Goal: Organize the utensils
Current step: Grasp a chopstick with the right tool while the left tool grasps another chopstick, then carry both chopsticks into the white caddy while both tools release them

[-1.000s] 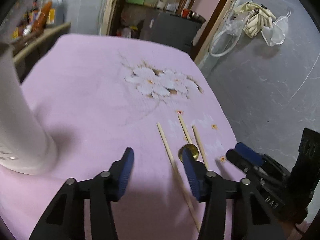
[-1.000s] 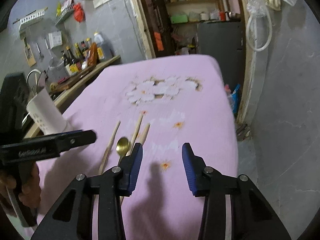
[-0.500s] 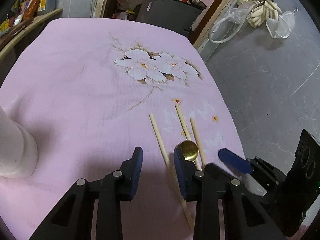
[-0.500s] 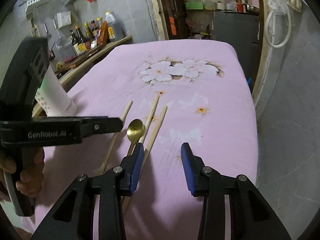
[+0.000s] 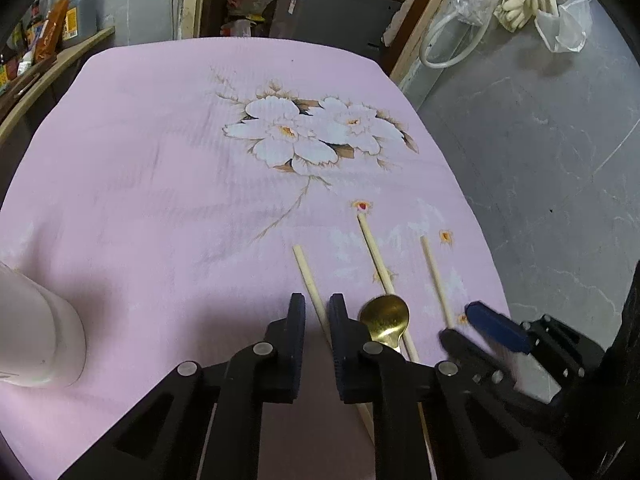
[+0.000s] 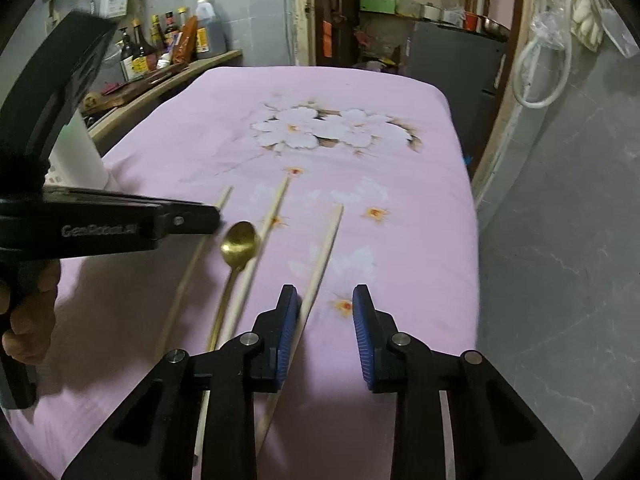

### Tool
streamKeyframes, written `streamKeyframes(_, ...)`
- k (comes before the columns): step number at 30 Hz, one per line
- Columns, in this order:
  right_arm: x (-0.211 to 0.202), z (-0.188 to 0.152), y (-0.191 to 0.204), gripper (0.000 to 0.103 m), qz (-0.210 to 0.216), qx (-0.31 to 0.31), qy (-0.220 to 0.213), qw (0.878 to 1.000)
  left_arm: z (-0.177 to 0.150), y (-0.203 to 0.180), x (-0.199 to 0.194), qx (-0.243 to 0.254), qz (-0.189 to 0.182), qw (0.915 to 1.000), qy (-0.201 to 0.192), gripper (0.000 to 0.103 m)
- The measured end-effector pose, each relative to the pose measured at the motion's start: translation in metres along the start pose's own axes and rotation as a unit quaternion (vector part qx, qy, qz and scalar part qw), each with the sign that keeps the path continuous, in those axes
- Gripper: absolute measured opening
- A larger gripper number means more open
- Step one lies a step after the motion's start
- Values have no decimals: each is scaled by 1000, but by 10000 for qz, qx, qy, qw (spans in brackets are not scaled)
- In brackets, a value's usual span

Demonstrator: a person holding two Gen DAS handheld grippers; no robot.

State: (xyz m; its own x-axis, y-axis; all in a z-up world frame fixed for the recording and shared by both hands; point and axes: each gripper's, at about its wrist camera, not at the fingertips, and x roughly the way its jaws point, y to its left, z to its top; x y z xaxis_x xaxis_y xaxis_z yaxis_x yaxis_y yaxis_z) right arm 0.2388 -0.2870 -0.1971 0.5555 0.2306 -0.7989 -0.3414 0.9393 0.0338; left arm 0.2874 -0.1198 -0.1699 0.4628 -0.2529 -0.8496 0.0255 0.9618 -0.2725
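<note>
Pink flowered tablecloth (image 5: 140, 184) covering a table, seen from 2 handheld grippers. Lying flat near the front right corner: 3 pale wooden chopsticks and 1 gold spoon (image 5: 386, 316), roughly parallel, close together. White utensil holder (image 5: 36, 336) standing at far left, well apart from them.

Left gripper (image 5: 317, 312) low over the cloth, jaws narrowed around the leftmost chopstick (image 5: 306, 272); cannot tell whether pads actually pinch it. Right gripper (image 6: 325, 300) open, left pad just beside the rightmost chopstick (image 6: 326, 240), nothing held. Middle chopstick (image 6: 268, 228) lying against the spoon's handle.

Likely handling: chopsticks light, stiff, thin, prone to rolling or pivoting if gripped near an end; best taken near mid-length. Spoon smooth metal, probably slippery, lying very flat; slim handle the better hold than the bowl.
</note>
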Motion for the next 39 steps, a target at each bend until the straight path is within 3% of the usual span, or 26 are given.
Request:
streamKeyframes(10,33,31,-30,25,682,824,614,9924,15,0,10,193,-182,9985,485,12)
streamKeyframes(14,42,37,-24,9,384,720,841,9931,17,1,13,91,-226,9985,494,10)
streamKeyframes(19,39,35,-44,4,783,1490,856,9820,15,1,12,74,-191,9990,405,6)
streamKeyframes(21,33,34,-49,4,923,1762,709,9774,13,3,6,4,-345,9989,306,6)
streamKeyframes(24,7,31,-50,4,1066,2001,134,9739,9,7,-16,-24,-541,9985,-86,6)
streamKeyframes(31,-56,43,-33,4,1243,2109,-1043,9640,6,19,-92,-112,-767,9912,-1075,5)
streamKeyframes(39,-106,86,35,4,1563,1941,-2145,9444,21,63,-177,-328,-691,9787,-1903,5)
